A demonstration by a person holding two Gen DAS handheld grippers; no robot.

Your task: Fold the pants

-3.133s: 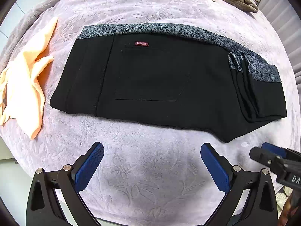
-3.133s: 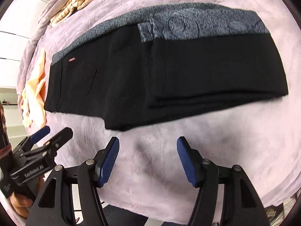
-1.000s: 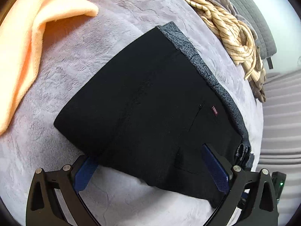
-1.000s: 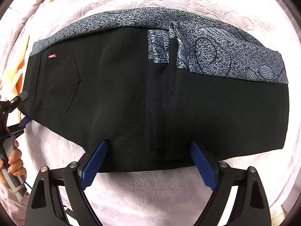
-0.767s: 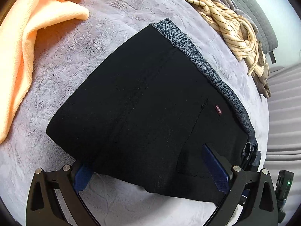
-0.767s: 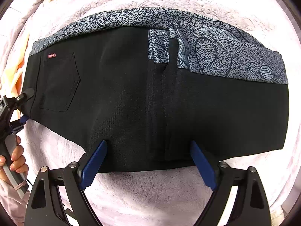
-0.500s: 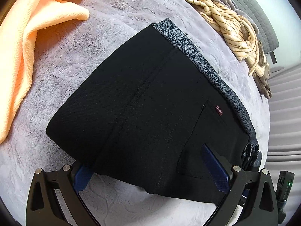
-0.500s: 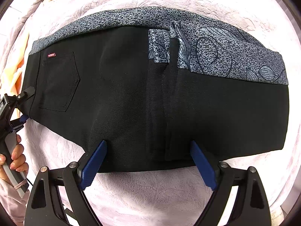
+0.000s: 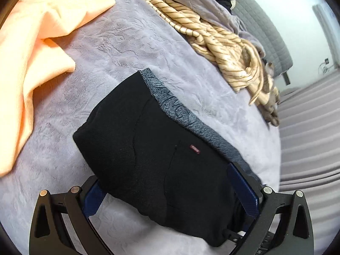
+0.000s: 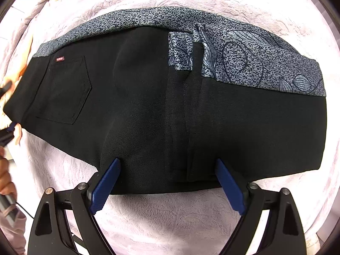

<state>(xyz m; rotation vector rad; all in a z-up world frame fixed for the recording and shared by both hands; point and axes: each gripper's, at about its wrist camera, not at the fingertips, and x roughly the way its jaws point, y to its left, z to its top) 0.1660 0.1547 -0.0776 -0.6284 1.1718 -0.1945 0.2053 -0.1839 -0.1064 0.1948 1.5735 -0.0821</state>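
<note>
The left gripper (image 9: 170, 193), jaws wide with the black pants' (image 9: 153, 148) end draped across them, has lifted that end off the lilac blanket (image 9: 127, 48) since half a second ago, its small red tag (image 9: 195, 149) unreadable, while the right gripper (image 10: 167, 182) stays spread, pressing the pants' near edge.

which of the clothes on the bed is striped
The beige striped garment, bunched at the bed's far edge. The orange cloth is plain, and the black pants have a grey patterned band.

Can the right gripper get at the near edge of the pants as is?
Probably yes: the right gripper stands wide open straddling the near edge of the pants, with nothing between them.
</note>
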